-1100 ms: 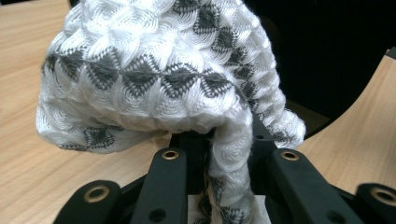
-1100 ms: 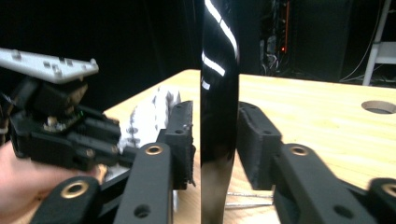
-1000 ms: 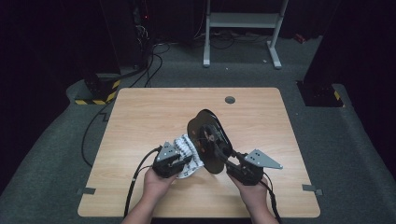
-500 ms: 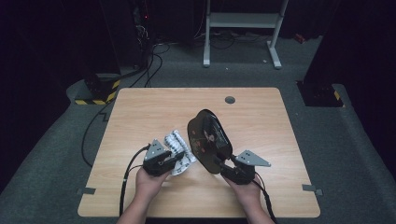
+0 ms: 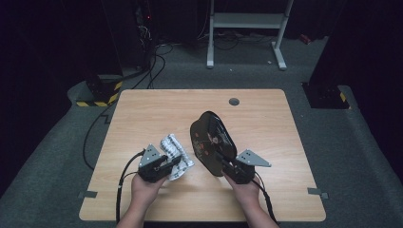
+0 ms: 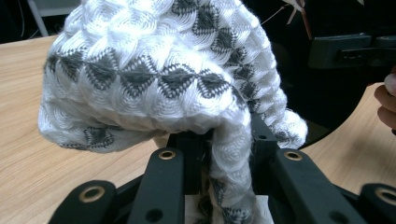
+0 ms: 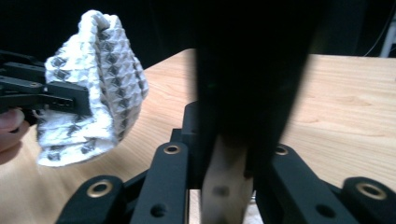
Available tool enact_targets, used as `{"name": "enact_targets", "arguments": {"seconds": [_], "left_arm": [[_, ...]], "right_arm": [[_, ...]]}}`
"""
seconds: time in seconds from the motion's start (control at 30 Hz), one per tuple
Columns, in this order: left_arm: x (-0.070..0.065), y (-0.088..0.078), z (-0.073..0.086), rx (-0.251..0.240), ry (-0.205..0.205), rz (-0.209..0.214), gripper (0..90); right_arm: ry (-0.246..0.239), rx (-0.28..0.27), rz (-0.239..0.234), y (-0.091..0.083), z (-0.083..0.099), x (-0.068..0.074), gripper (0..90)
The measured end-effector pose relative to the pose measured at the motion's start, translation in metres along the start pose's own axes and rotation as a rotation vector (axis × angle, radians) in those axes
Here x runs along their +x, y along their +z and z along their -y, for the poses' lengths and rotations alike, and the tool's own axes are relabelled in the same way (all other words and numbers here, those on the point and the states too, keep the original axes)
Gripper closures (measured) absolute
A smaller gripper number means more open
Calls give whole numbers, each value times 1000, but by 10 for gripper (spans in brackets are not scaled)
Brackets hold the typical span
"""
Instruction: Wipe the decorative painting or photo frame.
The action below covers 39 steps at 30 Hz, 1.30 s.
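Observation:
My left gripper is shut on a white knitted cloth with grey diamonds, held just above the wooden table. The cloth bulges over that gripper, a fold running down between its jaws. My right gripper grips the lower rim of a black round plate, which stands on edge and tilts left. Its jaws have just been closing, and the dark plate sits between them above the right gripper. The cloth hangs a short way left of the plate, not touching it.
A dark round grommet sits near the table's far edge. Behind the table, white frame legs stand on the grey floor. Cables and a yellow-black striped block lie at the back left.
The left gripper has drawn the cloth leftward, off the plate's face, leaving a gap between them. The right hand has sunk slightly with the plate.

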<state>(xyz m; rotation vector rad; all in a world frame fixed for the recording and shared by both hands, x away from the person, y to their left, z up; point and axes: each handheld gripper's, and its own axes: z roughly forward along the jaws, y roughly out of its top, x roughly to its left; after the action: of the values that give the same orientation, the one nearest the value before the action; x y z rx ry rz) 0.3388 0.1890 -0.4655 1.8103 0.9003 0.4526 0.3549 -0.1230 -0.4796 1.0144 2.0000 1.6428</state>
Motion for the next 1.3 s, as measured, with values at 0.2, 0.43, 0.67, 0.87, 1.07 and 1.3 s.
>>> {"name": "enact_targets", "arguments": {"seconds": [0.2, 0.43, 0.67, 0.87, 1.07, 1.3], "left_arm": [[3, -4, 1, -1, -2, -15, 725], [9, -9, 0, -25, -22, -22, 725], [9, -9, -5, -41, -16, -16, 725], [8, -5, -11, -52, -9, -3, 726], [8, -3, -17, -73, -8, 13, 727], [4, -7, -24, -105, -4, 30, 730]], "right_arm": [[-12, -12, 2, 0, -1, 2, 811], [-44, -19, -41, -8, -1, 15, 812], [-41, -25, -76, -16, 6, 21, 810], [-22, -30, -81, -20, 12, 18, 806], [-21, -40, -79, -24, 14, 22, 759], [-42, -4, -67, -32, 11, 23, 611]]}}
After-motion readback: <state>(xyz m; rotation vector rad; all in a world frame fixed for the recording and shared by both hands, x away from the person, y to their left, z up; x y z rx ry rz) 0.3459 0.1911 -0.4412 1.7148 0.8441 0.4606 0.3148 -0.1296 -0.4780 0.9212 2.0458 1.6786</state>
